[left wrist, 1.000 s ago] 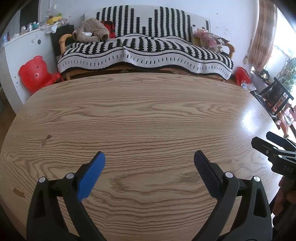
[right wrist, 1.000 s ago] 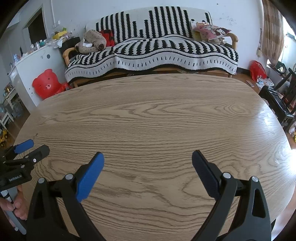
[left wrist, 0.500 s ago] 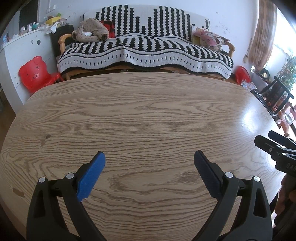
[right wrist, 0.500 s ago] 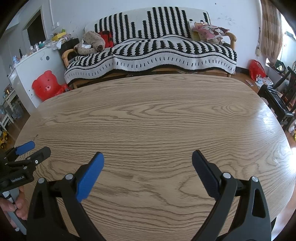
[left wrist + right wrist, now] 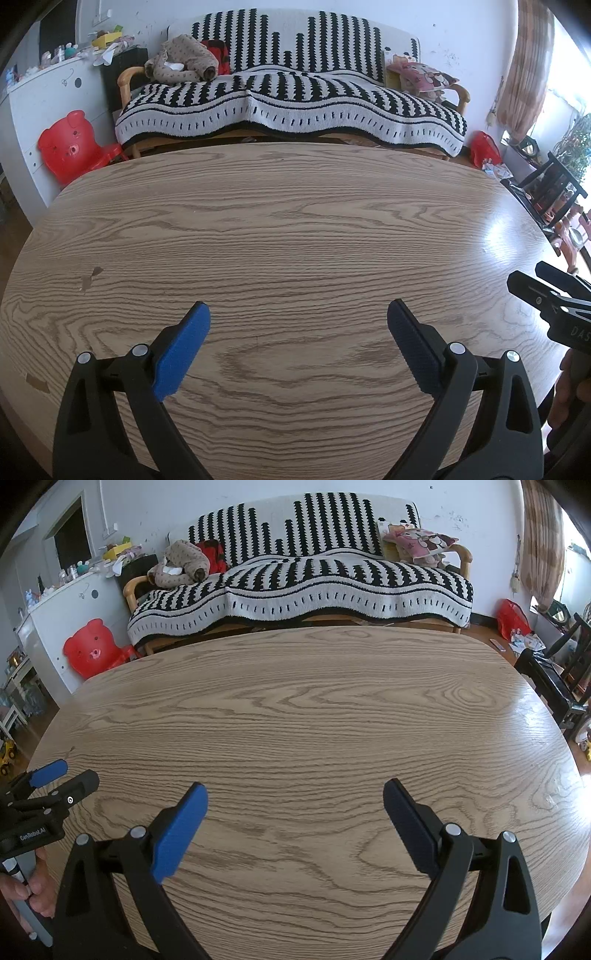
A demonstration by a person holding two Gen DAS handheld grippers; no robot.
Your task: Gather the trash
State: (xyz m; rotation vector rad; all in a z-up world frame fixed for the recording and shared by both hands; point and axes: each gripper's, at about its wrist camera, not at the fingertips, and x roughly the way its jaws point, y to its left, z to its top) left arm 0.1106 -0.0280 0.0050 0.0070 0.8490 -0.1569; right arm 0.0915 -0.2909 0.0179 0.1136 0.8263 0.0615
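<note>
I hold my left gripper (image 5: 298, 332) and my right gripper (image 5: 294, 810) side by side above the near edge of the oval wooden table (image 5: 295, 221), jaws spread wide on both, nothing between the blue pads (image 5: 181, 349). No trash shows anywhere on the tabletop, so I cannot tell which hand is nearer to it or how it lies. The only loose litter I can make out is scattered paper (image 5: 522, 642) on the floor past the table's far right corner, beside a red bag (image 5: 511, 618); I judge that lies closer to my right hand.
</note>
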